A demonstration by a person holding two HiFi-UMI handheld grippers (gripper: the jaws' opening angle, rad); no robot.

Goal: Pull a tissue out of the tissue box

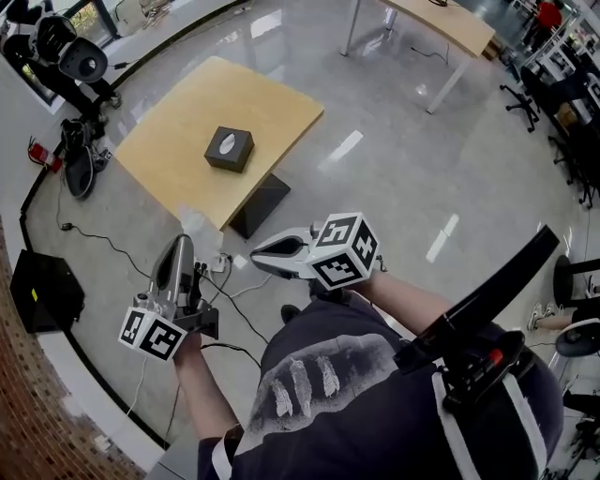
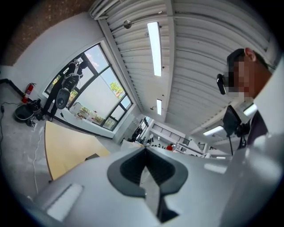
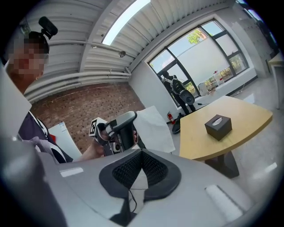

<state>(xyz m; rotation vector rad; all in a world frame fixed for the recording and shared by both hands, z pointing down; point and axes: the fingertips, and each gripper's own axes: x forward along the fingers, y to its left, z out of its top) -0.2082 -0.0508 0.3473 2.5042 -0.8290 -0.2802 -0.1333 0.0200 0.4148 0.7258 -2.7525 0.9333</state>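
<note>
On the wooden table (image 1: 178, 141), near its middle, the dark tissue box (image 1: 230, 149) is seen upright, with white tissue showing in its top slot. The table is pale wood, set on a dark pedestal base (image 1: 262, 202), and bare apart from the box. A glossy grey floor (image 1: 394, 169) surrounds the table. A second table (image 1: 441, 19) is seen well beyond it, and office chairs (image 1: 525, 94) further off past that. Cables (image 1: 94, 239) and a black case (image 1: 45, 291) lie on the floor on the table's near-left side. Windows (image 3: 199, 57) are behind the table, a brick wall (image 3: 80, 106) is off to one side of it, and a ribbed ceiling (image 2: 191, 66) with strip lights (image 2: 154, 44) is overhead.

Both tools are held well short of the table, on its near side. The left gripper (image 1: 178, 242) is seen with its jaws fully together, and a white tissue (image 3: 155, 128) hangs at its tip, apparently pinched there. The right gripper (image 3: 142, 151) is closed too, with nothing between its jaws.
</note>
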